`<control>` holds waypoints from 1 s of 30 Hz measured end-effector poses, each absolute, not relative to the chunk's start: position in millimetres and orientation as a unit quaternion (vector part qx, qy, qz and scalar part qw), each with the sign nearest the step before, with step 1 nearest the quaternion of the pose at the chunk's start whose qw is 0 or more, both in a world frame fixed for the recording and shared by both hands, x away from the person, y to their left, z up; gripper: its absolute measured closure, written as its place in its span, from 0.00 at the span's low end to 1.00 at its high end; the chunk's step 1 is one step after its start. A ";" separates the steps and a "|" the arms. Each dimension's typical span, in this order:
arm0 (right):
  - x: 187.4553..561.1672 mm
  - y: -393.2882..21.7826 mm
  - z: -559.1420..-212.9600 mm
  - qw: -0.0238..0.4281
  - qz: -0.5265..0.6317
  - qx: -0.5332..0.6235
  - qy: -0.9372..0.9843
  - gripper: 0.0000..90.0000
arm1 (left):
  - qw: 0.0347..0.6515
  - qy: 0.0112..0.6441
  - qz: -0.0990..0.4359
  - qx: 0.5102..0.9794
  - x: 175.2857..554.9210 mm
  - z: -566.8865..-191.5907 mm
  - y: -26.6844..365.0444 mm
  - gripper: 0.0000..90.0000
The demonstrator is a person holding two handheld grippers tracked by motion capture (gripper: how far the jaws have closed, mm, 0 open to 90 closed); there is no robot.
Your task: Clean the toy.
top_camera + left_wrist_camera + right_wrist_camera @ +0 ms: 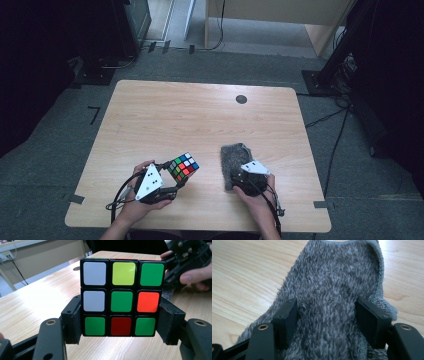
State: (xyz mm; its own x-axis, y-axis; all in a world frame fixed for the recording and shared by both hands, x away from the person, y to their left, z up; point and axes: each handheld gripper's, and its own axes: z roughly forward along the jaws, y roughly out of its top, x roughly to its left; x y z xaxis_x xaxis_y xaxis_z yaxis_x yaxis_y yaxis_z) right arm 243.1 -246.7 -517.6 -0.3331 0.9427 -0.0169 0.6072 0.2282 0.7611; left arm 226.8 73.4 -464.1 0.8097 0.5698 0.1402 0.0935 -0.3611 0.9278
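Observation:
A scrambled colour cube (183,166) hangs just above the wooden table (200,115) near its front left, with my left gripper (176,176) shut on it. In the left gripper view both pads press the cube's (121,302) lower side faces, and its facing side is mostly green with white, yellow, orange and red squares. A grey fluffy cloth (235,155) lies on the table at the front right. My right gripper (243,176) points down onto its near end. In the right gripper view the jaws (329,320) stand apart, sunk into the cloth's (332,277) pile, with cloth between and outside them.
A small black disc (241,99) is set in the table near its far edge. The other hand and its gripper (185,262) show behind the cube, at the upper right of the left gripper view. Dark stands and cables surround the table on the floor.

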 end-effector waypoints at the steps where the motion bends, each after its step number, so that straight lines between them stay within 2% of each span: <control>1: 242.9 -245.4 -518.3 0.252 0.335 0.520 0.744 0.40 | 0.526 0.209 0.227 0.792 226.6 -463.8 73.4 0.38; 9: 242.0 -246.6 -518.6 0.254 0.328 0.535 0.736 0.50 | 0.528 0.208 0.223 0.792 225.8 -463.0 74.3 0.38; 16: 241.4 -253.8 -518.5 0.263 0.332 0.549 0.721 0.73 | 0.529 0.210 0.218 0.793 226.0 -463.2 74.5 0.38; 20: 239.0 -254.6 -516.8 0.267 0.335 0.551 0.716 0.80 | 0.528 0.210 0.214 0.795 226.5 -464.5 73.7 0.38; 25: 231.3 -250.8 -504.3 0.246 0.384 0.543 0.705 0.81 | 0.527 0.208 0.209 0.797 226.6 -466.4 71.6 0.38; 30: 210.7 -229.5 -467.1 0.245 0.473 0.484 0.694 0.80 | 0.522 0.199 0.200 0.805 226.2 -469.0 67.9 0.38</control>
